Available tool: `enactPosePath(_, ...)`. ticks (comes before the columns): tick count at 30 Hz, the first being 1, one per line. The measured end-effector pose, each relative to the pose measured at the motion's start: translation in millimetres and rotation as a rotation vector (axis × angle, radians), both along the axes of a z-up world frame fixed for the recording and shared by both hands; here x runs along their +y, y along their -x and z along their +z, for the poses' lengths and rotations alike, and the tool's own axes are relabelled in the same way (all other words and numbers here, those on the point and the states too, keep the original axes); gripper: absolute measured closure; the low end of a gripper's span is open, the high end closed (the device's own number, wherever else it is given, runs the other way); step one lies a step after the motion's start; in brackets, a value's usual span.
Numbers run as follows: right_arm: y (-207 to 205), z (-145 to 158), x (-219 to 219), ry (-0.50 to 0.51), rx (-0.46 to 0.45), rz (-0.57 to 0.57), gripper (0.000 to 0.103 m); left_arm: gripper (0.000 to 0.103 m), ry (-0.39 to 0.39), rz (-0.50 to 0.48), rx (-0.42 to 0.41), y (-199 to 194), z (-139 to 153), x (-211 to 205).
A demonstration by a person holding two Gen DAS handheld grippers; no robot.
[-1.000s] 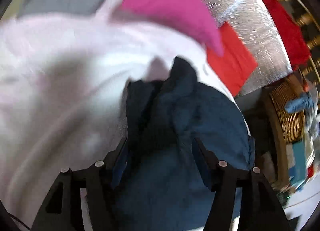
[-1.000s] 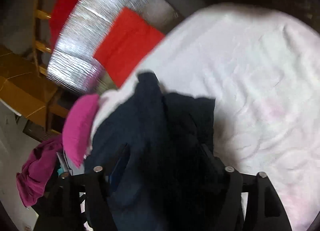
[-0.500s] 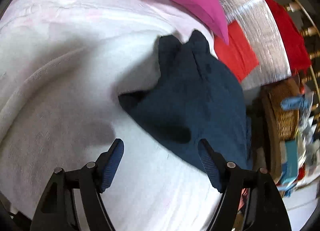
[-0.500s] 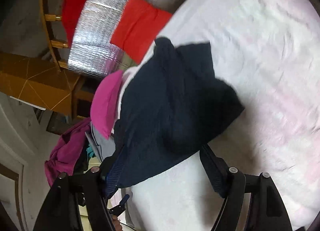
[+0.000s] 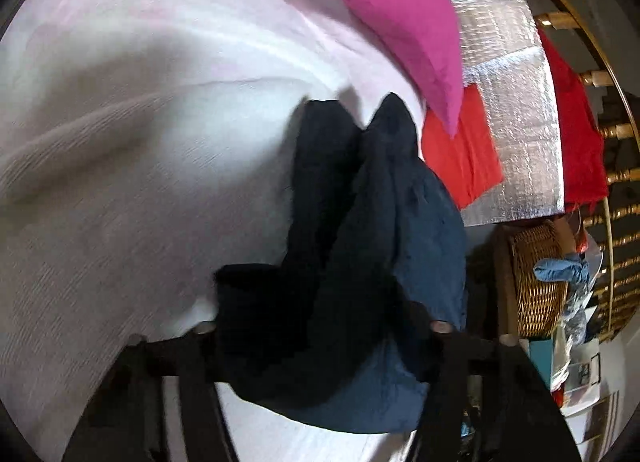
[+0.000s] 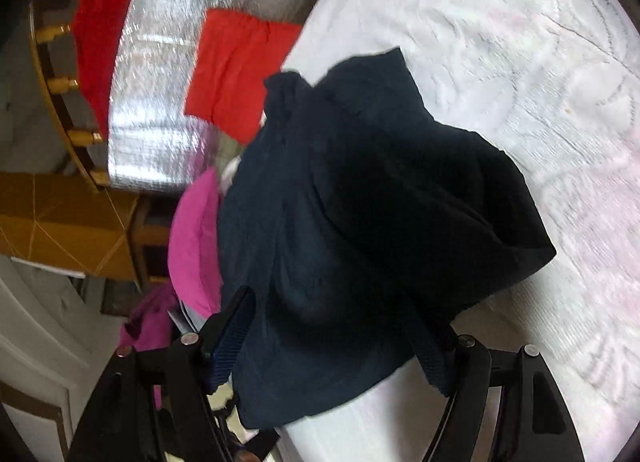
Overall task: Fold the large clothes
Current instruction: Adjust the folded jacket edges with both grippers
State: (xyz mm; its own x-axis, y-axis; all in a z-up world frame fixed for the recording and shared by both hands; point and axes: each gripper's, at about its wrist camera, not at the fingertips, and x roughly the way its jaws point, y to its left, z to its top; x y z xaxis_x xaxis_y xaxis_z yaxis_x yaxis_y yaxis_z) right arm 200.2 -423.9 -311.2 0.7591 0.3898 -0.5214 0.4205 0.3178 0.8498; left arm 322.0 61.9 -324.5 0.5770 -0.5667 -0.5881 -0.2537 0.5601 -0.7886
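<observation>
Navy garment point(image 5: 372, 262) filled lower centre; our left gripper point(image 5: 320, 326) and right gripper point(image 6: 332, 338) stood open around it; we judged pinching matching edges best.

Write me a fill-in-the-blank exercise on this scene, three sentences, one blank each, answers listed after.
1. The garment bunched between the fingers of the left hand-held gripper is dark ____ in colour.
2. It rests on a ____ bedspread.
3. The pink pillow partly overlaps a folded ____ cloth lying on the silver mat.

Answers: navy; white; red
</observation>
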Motion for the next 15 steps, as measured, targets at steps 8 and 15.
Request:
enactPosePath(8, -7.9, 23.7, 10.6, 0.233, -0.008, 0.017, 0.084, 0.075, -0.116, -0.038, -0.115, 16.7, 26.7, -10.9)
enactPosePath(15, 39.5, 46.2, 17.9, 0.227, -0.083, 0.06, 0.101, 0.077, -0.164, -0.105, -0.138, 46.3, 39.5, -1.6)
